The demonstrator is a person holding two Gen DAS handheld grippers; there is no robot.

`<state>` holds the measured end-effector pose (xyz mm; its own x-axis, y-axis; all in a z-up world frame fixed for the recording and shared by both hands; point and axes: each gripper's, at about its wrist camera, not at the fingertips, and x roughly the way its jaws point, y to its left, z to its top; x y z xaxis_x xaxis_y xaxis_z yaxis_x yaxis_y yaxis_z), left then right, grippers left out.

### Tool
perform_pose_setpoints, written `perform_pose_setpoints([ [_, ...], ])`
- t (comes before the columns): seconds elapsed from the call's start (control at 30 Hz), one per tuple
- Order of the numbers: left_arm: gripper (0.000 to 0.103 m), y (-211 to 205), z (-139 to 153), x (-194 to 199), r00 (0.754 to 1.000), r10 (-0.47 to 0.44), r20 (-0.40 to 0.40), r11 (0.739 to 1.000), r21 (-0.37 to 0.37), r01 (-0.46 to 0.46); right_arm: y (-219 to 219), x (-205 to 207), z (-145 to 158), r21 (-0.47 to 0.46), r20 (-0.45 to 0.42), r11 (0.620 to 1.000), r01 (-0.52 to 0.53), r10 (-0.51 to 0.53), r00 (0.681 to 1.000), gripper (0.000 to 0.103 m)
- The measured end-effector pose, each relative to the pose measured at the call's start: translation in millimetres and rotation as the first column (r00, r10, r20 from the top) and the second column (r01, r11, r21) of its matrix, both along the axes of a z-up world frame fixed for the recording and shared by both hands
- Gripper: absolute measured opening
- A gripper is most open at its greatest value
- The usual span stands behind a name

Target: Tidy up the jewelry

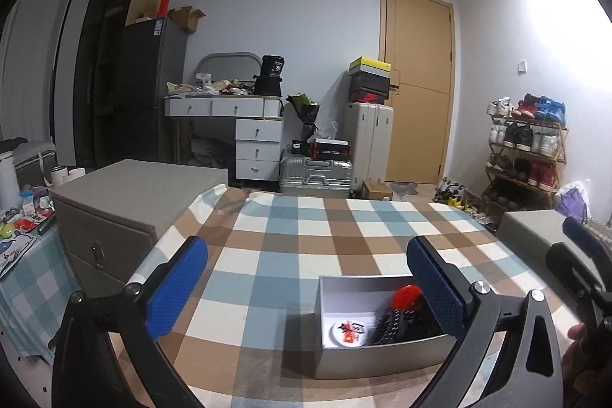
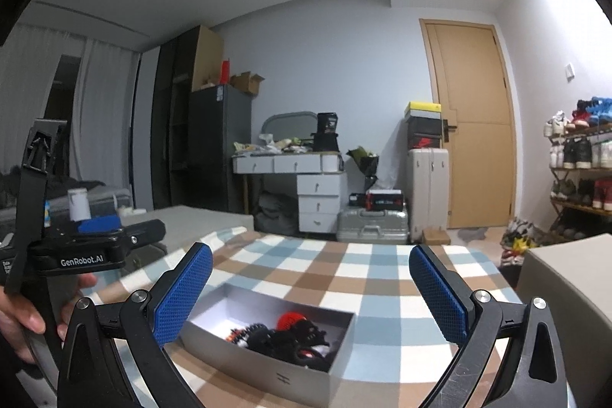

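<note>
A silver open box point(image 1: 382, 356) sits on the checked tablecloth point(image 1: 306, 239); it also shows in the right wrist view point(image 2: 267, 366). Inside lie black beaded jewelry point(image 2: 290, 339), a red round piece point(image 1: 406, 296) and a white round badge point(image 1: 348, 331). My left gripper point(image 1: 306, 278) is open and empty above the table, its right finger over the box's right end. My right gripper point(image 2: 310, 287) is open and empty, hovering above the box. The left gripper's body point(image 2: 88, 247) shows at the left in the right wrist view.
Grey storage boxes stand at the table's left point(image 1: 130, 209) and right point(image 1: 535, 228). A side table with clutter point(image 1: 23, 228) is at the far left. Beyond are a dresser point(image 1: 244, 132), suitcases point(image 1: 317, 174), a door and a shoe rack point(image 1: 524, 148).
</note>
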<state>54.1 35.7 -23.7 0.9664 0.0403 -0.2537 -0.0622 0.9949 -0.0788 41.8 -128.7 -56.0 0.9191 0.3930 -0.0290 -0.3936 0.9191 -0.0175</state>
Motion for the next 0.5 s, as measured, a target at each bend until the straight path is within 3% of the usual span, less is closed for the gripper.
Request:
perform_pose_setpoints([
  [0.2,0.102,-1.7,-13.2,2.1,1.000,0.026,0.001,0.999,0.045,-0.026,1.4,4.5,-16.2,-0.037,-0.027,0.999,0.015,-0.016,0.999,0.103],
  [0.5,0.102,-3.6,-24.0,5.4,1.000,0.014,-0.023,0.999,0.045,-0.013,3.1,19.3,-23.5,-0.062,-0.123,0.998,0.012,-0.019,0.992,0.103],
])
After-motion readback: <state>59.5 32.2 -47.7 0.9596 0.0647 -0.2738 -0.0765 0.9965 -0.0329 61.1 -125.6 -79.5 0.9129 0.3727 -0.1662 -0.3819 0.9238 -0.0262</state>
